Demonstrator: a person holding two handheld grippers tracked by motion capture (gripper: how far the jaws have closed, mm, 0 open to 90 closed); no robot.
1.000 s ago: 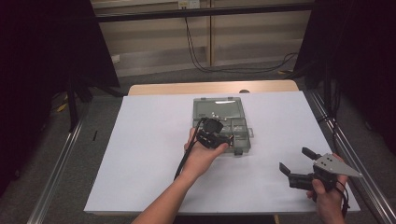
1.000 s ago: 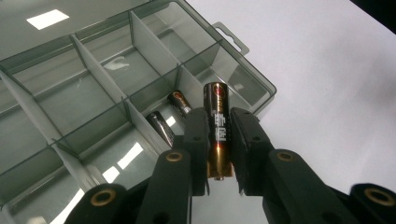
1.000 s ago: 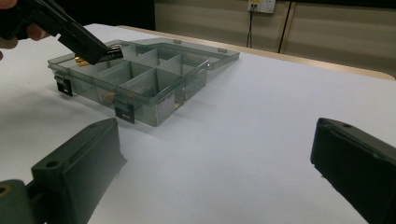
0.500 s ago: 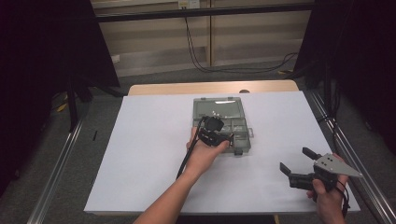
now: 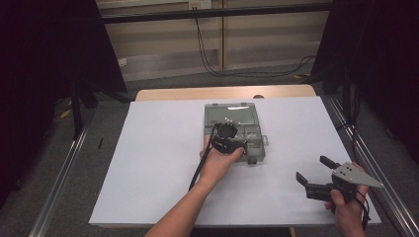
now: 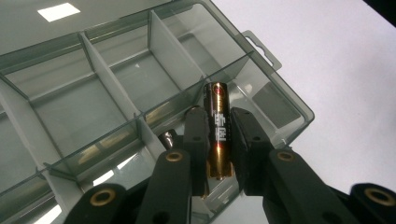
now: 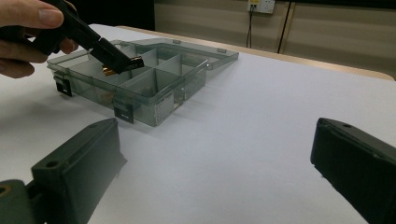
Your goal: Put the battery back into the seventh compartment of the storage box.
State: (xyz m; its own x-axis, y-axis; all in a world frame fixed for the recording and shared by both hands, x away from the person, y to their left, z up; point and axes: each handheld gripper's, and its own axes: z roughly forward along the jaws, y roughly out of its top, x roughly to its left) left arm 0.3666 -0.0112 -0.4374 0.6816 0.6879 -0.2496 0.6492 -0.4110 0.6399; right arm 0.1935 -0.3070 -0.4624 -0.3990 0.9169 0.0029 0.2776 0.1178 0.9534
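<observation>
One battery: a gold-and-black cell (image 6: 218, 128), clamped lengthwise between the two pads of the left gripper (image 6: 219, 140); its far tip sticks out past the jaw ends.
Battery, place: above the organiser box (image 5: 257, 150), over a compartment on the box's near side, close to the near wall; it looks clear of the box floor.
Battery, right gripper view: a small dark-and-gold tip (image 7: 135, 60) at the end of the black jaws, held at a downward slant over the box's compartments.
Left gripper: jaws narrow, pressed on the battery from both sides. In the high view it sits over the near half of the box (image 5: 228, 140), the person's left hand (image 5: 217, 160) wrapped around its body at the box's near-left corner.
Box: smoky clear plastic, lid open and lying flat on the far side, dividers making several compartments. Something gold-coloured (image 6: 107, 140) lies in a compartment next to the one under the battery; too blurred to name.
Right gripper: (image 5: 316, 173) well away from the box, to its near right, held above the white sheet (image 5: 148, 163) by the right hand (image 5: 348, 207). Jaws wide apart, nothing between them.
Sheet: covers the table under the box.
</observation>
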